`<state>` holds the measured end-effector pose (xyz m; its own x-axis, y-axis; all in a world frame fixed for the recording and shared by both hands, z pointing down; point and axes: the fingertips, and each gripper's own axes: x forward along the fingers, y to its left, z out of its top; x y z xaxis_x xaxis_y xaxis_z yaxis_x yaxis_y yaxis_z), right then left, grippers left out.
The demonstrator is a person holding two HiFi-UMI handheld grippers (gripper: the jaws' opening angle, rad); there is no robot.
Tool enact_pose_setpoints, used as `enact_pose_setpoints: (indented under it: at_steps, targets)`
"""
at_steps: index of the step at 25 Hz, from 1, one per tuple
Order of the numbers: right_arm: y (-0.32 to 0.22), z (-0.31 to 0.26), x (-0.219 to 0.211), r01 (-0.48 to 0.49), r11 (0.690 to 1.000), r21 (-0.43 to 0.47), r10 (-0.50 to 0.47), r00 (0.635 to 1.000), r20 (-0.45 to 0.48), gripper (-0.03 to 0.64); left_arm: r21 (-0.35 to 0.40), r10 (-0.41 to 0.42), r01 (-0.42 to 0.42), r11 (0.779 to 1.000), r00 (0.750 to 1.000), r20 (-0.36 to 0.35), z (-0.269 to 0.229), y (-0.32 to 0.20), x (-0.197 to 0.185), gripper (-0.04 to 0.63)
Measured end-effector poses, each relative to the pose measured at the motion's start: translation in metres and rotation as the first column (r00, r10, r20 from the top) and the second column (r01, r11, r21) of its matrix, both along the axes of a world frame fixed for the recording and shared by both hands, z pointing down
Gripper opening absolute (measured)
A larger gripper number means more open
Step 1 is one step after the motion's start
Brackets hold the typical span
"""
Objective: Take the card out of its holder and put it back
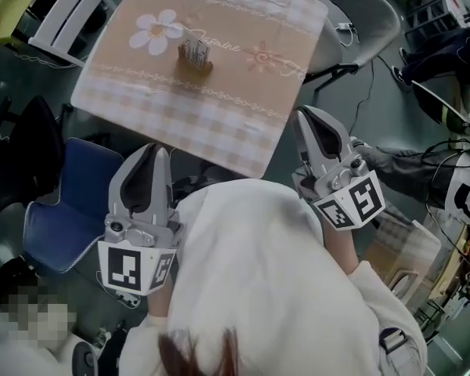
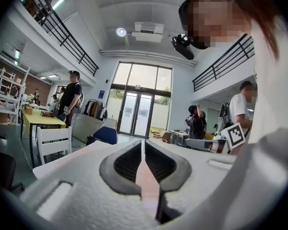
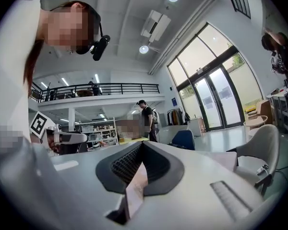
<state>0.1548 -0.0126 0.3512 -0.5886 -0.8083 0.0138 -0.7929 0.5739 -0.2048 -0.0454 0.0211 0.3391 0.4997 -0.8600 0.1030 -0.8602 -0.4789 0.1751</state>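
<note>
A small wooden card holder [image 1: 197,63] stands on the table's checked cloth [image 1: 219,124], with a white printed card [image 1: 194,49] upright in it. Both grippers hang well short of it, close to the person's body at the table's near edge. In the head view my left gripper [image 1: 158,149] sits at lower left, its fingers together. My right gripper [image 1: 304,113] is at the right, just off the cloth's corner. In the left gripper view the jaws [image 2: 143,142] meet with nothing in them. The right gripper view shows its jaws [image 3: 142,143] pressed together too, nothing held.
A blue chair [image 1: 70,210] stands left of the person and a grey shell chair [image 1: 360,22] at the table's far right. A white rack [image 1: 70,10] is at the back left. Cables and bags [image 1: 446,171] lie on the floor at right. Several people [image 2: 69,97] stand about the hall.
</note>
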Motion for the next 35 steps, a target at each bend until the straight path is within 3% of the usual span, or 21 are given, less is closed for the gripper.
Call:
enact_pose_setpoints:
  at_steps: [13, 24, 35]
  targets:
    - [0.062, 0.009, 0.000, 0.064, 0.998, -0.023, -0.065, 0.997, -0.049, 0.000, 0.007, 0.054, -0.054, 0.999, 0.998, 0.018, 0.004, 0.043, 0.037, 0.021]
    - [0.086, 0.021, -0.007, 0.154, 0.986, -0.065, -0.157, 0.987, -0.043, 0.000, 0.024, 0.017, -0.017, 1.000, 1.000, 0.012, 0.002, 0.067, 0.041, 0.021]
    - [0.099, 0.022, -0.005, 0.153, 0.987, -0.057, -0.156, 0.987, -0.044, 0.000, 0.043, -0.002, 0.002, 0.999, 1.000, 0.002, 0.000, 0.083, 0.042, 0.021]
